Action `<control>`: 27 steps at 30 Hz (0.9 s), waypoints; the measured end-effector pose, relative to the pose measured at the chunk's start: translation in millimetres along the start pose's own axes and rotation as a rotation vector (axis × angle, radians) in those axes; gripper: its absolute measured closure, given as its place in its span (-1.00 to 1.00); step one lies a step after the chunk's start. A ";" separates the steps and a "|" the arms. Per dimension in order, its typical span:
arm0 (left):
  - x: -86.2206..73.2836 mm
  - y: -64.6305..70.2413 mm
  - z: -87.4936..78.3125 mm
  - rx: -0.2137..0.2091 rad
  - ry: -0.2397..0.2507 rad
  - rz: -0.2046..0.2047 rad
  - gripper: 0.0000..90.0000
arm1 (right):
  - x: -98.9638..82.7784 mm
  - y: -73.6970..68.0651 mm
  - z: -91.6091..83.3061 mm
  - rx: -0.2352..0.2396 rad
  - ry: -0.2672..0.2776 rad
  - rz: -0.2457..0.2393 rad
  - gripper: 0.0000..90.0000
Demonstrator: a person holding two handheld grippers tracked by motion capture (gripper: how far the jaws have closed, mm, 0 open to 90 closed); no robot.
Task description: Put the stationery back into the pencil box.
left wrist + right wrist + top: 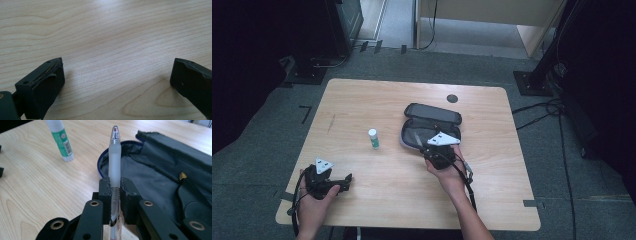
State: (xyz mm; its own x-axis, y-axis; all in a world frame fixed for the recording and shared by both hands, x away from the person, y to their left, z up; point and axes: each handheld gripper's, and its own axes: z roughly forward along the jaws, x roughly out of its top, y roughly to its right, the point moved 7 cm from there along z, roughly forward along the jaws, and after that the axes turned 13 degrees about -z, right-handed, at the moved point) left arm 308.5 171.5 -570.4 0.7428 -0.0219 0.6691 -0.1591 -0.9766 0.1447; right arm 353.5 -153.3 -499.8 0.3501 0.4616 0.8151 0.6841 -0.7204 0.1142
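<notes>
The right tongs [115,185] clamp a pen [114,157] over the open pencil case [430,127]; stowing remains. A glue stick [373,138] waits on the worktop [362,100]; the left tongs [116,75] gape empty.

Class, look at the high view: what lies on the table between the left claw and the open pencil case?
A glue stick stands upright there, between the left claw and the pencil case; the rest of that stretch is bare table. The high view shows it.
</notes>
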 end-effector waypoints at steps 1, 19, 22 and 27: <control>0.0 0.1 0.1 0.000 0.001 -0.001 -1.00 | 3.2 2.8 -2.2 -0.005 0.010 -0.001 0.79; 0.0 -0.1 0.0 0.000 0.000 0.001 -1.00 | 22.3 30.5 -17.2 -0.048 0.046 0.021 0.79; 0.1 0.0 0.0 0.000 0.001 0.000 -1.00 | 24.8 37.2 -17.0 -0.054 0.047 0.026 0.79; 0.0 0.0 0.0 0.000 0.001 0.000 -1.00 | 29.4 45.6 -16.0 -0.061 0.053 0.036 0.79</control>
State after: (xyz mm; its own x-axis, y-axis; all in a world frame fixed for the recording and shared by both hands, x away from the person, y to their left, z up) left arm 308.6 171.5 -570.4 0.7424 -0.0215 0.6696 -0.1590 -0.9766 0.1450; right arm 384.7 -180.9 -461.5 0.3388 0.4077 0.8479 0.6307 -0.7672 0.1169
